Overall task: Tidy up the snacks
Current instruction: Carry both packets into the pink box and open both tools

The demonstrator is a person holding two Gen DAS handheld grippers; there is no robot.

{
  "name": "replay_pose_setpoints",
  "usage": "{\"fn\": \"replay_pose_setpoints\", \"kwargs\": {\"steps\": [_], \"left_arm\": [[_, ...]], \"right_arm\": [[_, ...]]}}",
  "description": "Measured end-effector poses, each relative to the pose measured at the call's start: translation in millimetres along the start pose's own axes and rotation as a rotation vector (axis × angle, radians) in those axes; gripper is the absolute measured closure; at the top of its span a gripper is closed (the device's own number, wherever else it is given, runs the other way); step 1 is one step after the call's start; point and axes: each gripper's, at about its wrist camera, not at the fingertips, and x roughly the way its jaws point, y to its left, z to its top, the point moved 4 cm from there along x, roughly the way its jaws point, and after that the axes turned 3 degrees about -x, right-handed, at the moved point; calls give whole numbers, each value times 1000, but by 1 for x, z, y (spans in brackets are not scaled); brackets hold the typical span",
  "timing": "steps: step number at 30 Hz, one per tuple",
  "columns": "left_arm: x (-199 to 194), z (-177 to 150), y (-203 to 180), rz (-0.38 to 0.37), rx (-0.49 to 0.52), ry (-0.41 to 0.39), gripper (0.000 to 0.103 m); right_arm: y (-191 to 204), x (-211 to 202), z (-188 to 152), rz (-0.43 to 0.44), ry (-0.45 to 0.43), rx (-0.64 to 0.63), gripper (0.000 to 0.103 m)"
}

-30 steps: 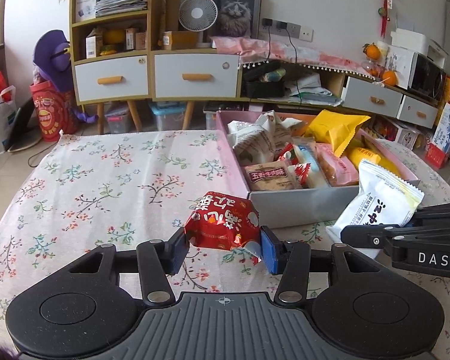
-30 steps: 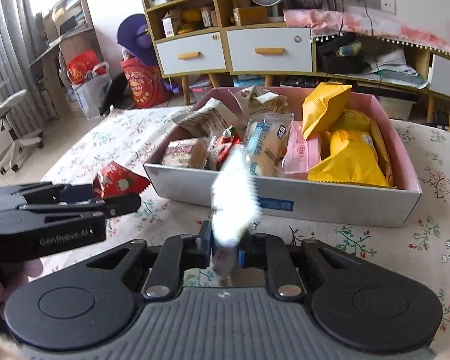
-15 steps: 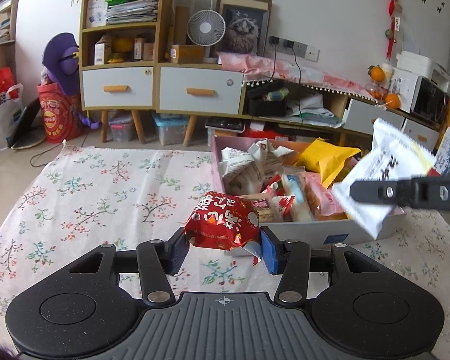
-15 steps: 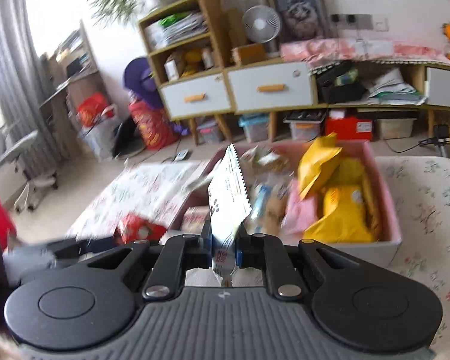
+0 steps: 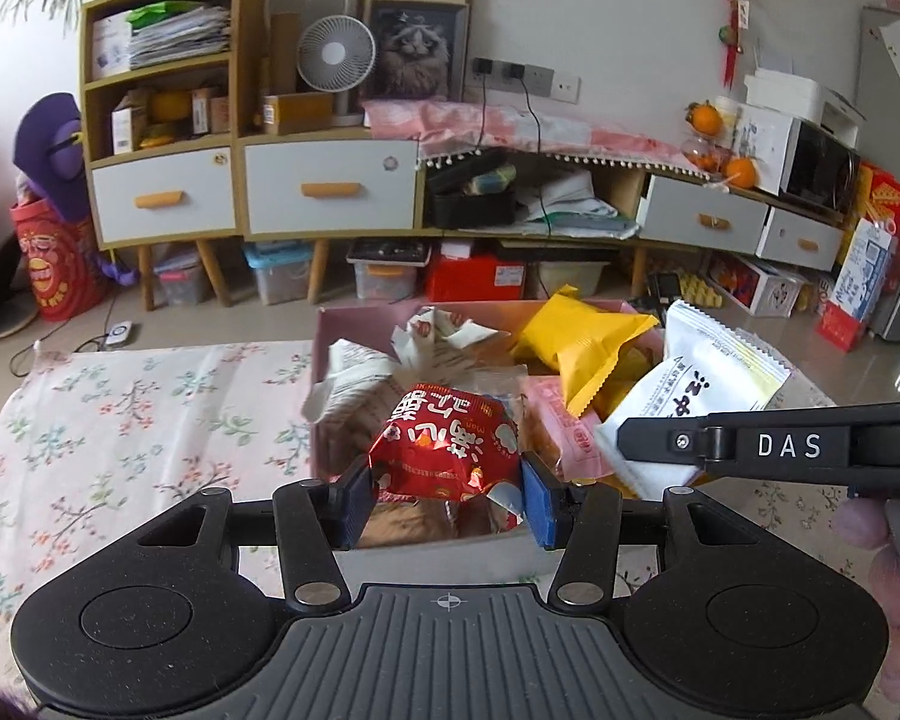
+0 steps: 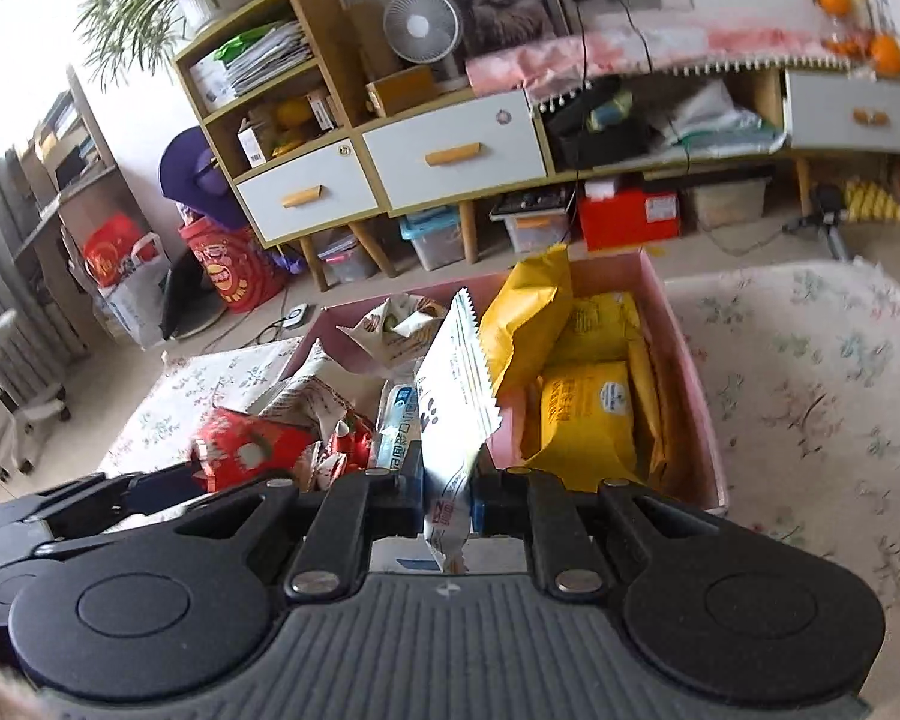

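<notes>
My left gripper (image 5: 444, 495) is shut on a red snack packet (image 5: 447, 450) and holds it above the near left part of the pink box (image 5: 324, 324). My right gripper (image 6: 447, 501) is shut on a white snack packet (image 6: 456, 384), held upright over the middle of the box (image 6: 690, 372). The white packet (image 5: 702, 384) and the right gripper also show at the right of the left wrist view. The red packet (image 6: 240, 447) shows at the left of the right wrist view. The box holds yellow bags (image 6: 582, 414) and several other snacks.
The box stands on a table with a floral cloth (image 5: 120, 420), which also shows to the right of the box (image 6: 810, 396). Behind the table are a wooden cabinet with white drawers (image 5: 240, 192), storage bins and a red bag on the floor.
Both grippers have risen and moved forward over the box, each still holding its packet. The white packet went from beside the box front to above it.
</notes>
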Motion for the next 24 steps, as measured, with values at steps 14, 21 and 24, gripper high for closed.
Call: {"fn": "replay_pose_setpoints", "kwargs": {"steps": [14,21,24], "left_arm": [[26,5,-9,-34,18,16,53],[30,2,-22,-41,54,22,35],[27,1,-26,-43,58,17,27]], "right_arm": [[-6,-2,0,49,-5,47,82],[-17,-9,5,3,-39,71,67],[-20,-13,7,-2,-54,80,58]]}}
